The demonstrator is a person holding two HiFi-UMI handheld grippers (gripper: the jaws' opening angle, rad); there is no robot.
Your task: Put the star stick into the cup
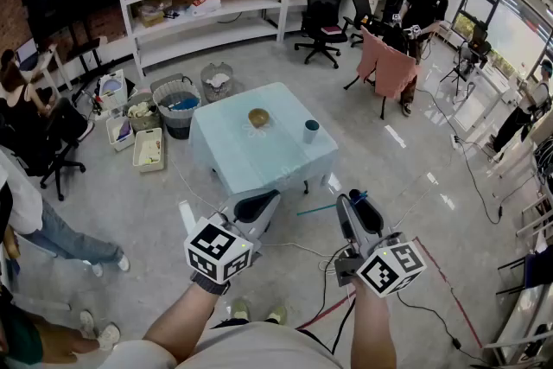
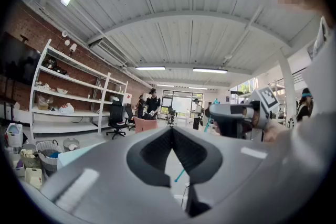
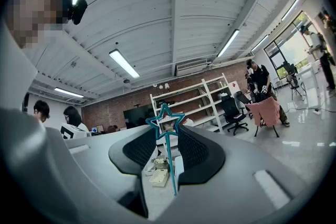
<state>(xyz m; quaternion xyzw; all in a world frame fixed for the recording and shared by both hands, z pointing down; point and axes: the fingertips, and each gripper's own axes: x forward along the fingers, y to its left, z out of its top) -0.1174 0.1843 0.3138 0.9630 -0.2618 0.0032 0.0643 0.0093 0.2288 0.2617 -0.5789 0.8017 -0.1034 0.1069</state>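
While both grippers hang in the air short of the tabletop, the star stick sits in the right gripper. Its jaws are clamped on the thin teal shaft just under the star, which stands at their tips. The left gripper has its jaws together at the tips, with nothing between them.

The cup stands upright on the right part of the tabletop, apart from a bowl to its left. From the right jaws it lies forward and a little to the left, well apart. The right gripper is the nearer of the two.

What the coming move turns on is the stick's long axis. In the head view the shaft runs nearly level, from the star at the right jaw tips out toward the left gripper, and its free tail hangs in the gap between the two grippers. It therefore lies across the line to the cup — not along it, and not upright. Most likely the right hand must carry it forward over the cup's mouth and roll the wrist until the tail points down.
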